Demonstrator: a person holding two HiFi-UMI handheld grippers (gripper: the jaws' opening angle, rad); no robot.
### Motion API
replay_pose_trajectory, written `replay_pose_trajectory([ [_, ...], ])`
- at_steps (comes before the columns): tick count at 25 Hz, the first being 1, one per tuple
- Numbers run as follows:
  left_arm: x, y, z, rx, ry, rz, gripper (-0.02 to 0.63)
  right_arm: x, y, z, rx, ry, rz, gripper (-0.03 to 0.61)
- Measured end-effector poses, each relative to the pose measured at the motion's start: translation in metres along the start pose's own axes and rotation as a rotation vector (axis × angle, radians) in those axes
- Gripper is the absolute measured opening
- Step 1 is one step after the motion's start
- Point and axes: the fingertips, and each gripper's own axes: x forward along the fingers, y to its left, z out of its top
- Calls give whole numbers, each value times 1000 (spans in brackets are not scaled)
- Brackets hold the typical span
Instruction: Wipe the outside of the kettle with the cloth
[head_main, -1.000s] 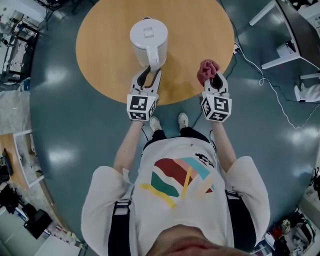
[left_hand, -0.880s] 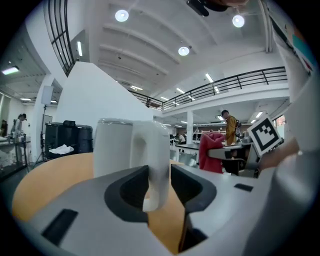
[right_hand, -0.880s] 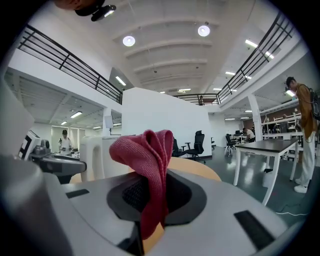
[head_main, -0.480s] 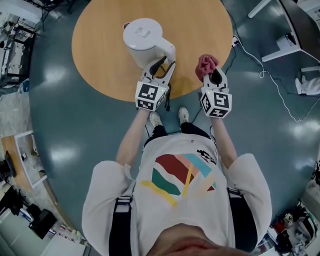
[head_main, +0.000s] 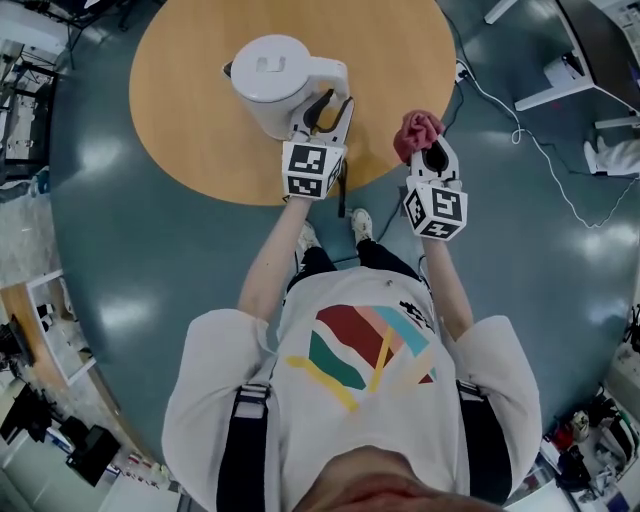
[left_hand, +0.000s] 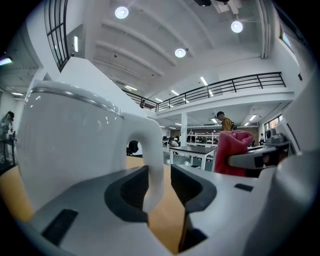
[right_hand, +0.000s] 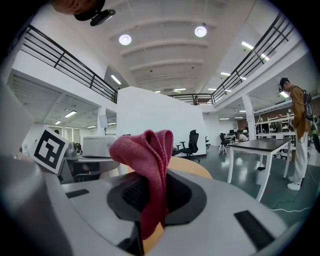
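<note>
**Kettle steadied, cloth not yet applied**

The white plastic electric kettle (head_main: 268, 82) is stood on the round wooden table (head_main: 395, 60). Its handle (left_hand: 150, 150) is clamped between the left gripper's (head_main: 322, 108) jaws. A crumpled red cloth (head_main: 417, 132) is pinched in the right gripper (head_main: 430, 158), apart from the kettle. Next, the cloth must be brought against the kettle's wall.

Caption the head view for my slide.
Left tongs grip the kettle by its handle; right tongs hold the red cloth.

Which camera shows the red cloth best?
The right gripper view: the red cloth fills the middle, pinched between the right tongs. The head view shows it as a small bunch; the left gripper view shows one side.
</note>
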Motion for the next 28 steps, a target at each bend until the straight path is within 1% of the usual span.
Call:
replay_pose_trajectory([
  [3,4,-2,1,-1,-5,0,181,-1,0,-1,0,0,-3,48],
  [5,-1,-5,4,9,-25,-18,181,1,1,-2,-1,3,2,48],
  [7,-18,-12,18,26,-105,-46,181,4,6,-3,-1,8,11,47],
  [10,-65,-15,49,58,-264,-59,181,7,23,-4,3,14,37,48],
  [12,-96,2,67,62,-339,-40,181,9,39,-5,3,12,61,47],
  [13,-109,18,72,70,-349,-28,181,10,47,-4,2,10,72,47],
  [15,-128,57,77,102,-336,-6,181,11,62,-3,-1,4,93,48],
  [17,-138,98,80,152,-295,3,183,13,73,-2,-3,0,109,46],
  [19,-139,132,82,188,-237,-13,183,14,82,-2,-6,-1,117,47],
  [20,-137,146,82,189,-209,-32,183,14,86,-3,-8,1,118,48],
  [22,-129,164,79,173,-147,-99,197,13,94,-4,-15,7,118,47],
  [25,-113,173,68,150,-26,-242,259,9,108,-5,-23,13,108,48],
  [27,-106,172,61,154,34,-328,261,9,115,-5,-24,13,98,47],
  [28,-103,172,60,152,44,-363,261,9,118,-5,-25,13,93,48],
])
